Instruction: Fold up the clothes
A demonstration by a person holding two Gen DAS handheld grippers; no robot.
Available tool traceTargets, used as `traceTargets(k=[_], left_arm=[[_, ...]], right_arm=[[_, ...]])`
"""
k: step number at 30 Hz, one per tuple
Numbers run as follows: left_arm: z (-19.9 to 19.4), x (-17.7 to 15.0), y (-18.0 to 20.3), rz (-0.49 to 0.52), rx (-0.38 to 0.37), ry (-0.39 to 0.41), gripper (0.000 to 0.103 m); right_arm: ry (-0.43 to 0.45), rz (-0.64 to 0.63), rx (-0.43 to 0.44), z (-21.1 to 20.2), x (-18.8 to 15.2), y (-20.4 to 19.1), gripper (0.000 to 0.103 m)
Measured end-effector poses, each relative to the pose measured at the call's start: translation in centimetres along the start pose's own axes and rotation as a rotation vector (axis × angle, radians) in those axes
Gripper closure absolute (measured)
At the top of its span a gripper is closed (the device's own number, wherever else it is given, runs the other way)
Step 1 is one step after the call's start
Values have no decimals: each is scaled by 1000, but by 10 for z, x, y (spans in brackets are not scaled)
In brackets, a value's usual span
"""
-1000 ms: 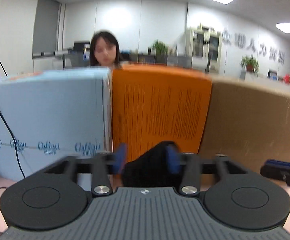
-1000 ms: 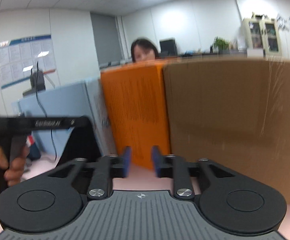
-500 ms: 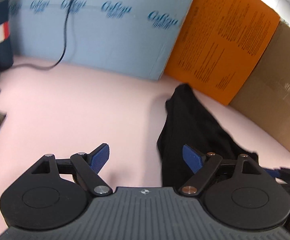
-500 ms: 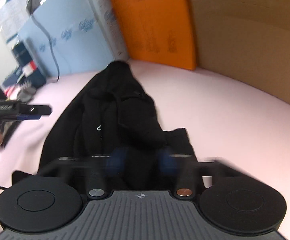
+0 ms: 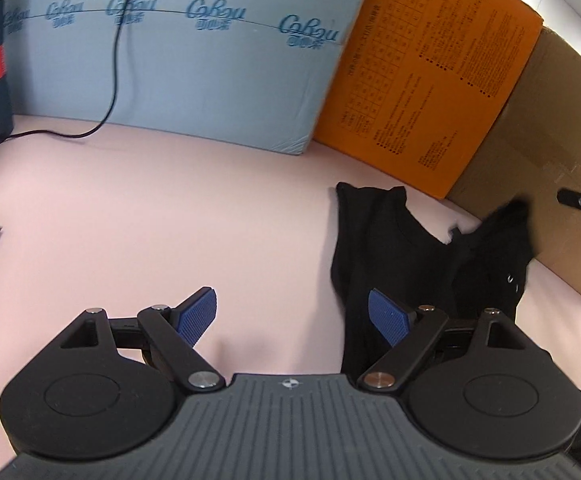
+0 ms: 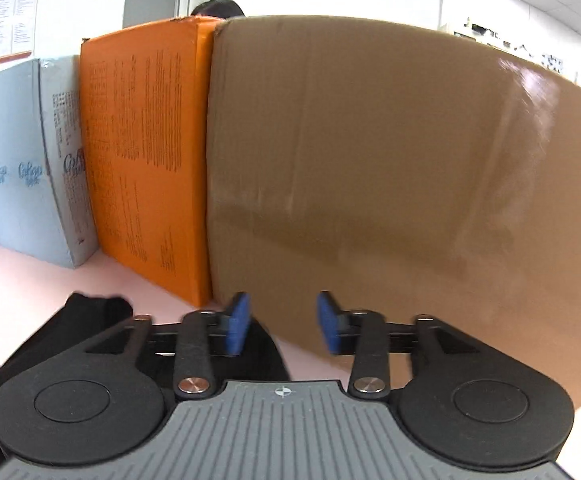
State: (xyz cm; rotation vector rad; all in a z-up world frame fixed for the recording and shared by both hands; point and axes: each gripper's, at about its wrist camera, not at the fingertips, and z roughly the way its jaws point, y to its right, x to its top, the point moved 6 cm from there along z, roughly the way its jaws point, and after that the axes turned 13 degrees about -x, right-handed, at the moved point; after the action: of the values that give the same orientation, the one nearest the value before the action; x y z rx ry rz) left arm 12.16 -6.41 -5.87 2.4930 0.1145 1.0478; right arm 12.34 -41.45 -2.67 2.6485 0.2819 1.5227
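2 grippers are being held over 1 black garment (image 5: 394, 248), which is lying crumpled on the pink table (image 5: 130, 216) beside the orange box (image 5: 430, 92) and the cardboard box (image 6: 390, 168). The left gripper (image 5: 292, 316) is being held wide open and empty, its right pad over the cloth edge. The right gripper (image 6: 282, 324) is being opened, with nothing seen between its pads. Bunched layers are at risk of being pinched together, so a crooked fold is being invited.

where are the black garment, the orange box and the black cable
black garment (image 5: 402, 248): left wrist view, on its flat upper body part
orange box (image 5: 430, 92): left wrist view, on its printed front face
black cable (image 5: 115, 60): left wrist view, where it hangs before the blue box
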Motion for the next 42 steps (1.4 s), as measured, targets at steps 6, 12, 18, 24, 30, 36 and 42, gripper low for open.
traceTargets(k=[6, 12, 18, 24, 30, 36, 42], left_arm=[[49, 8, 11, -102, -87, -87, 21], [62, 12, 24, -193, -165, -109, 80], [53, 57, 19, -126, -104, -30, 100], [21, 101, 9, -77, -72, 59, 61], [-18, 37, 9, 63, -166, -55, 19], [-35, -64, 24, 116, -284, -302, 19], [-32, -86, 53, 200, -323, -249, 38]], right_arm=[[-142, 112, 139, -35, -68, 16, 42], [-278, 239, 119, -85, -137, 35, 22], [-368, 302, 151, -118, -174, 14, 39], [-375, 320, 215, -141, -177, -8, 80], [-356, 355, 149, -155, -180, -4, 81], [-323, 432, 107, -160, -179, 10, 36], [-346, 486, 95, -154, -194, 10, 22]])
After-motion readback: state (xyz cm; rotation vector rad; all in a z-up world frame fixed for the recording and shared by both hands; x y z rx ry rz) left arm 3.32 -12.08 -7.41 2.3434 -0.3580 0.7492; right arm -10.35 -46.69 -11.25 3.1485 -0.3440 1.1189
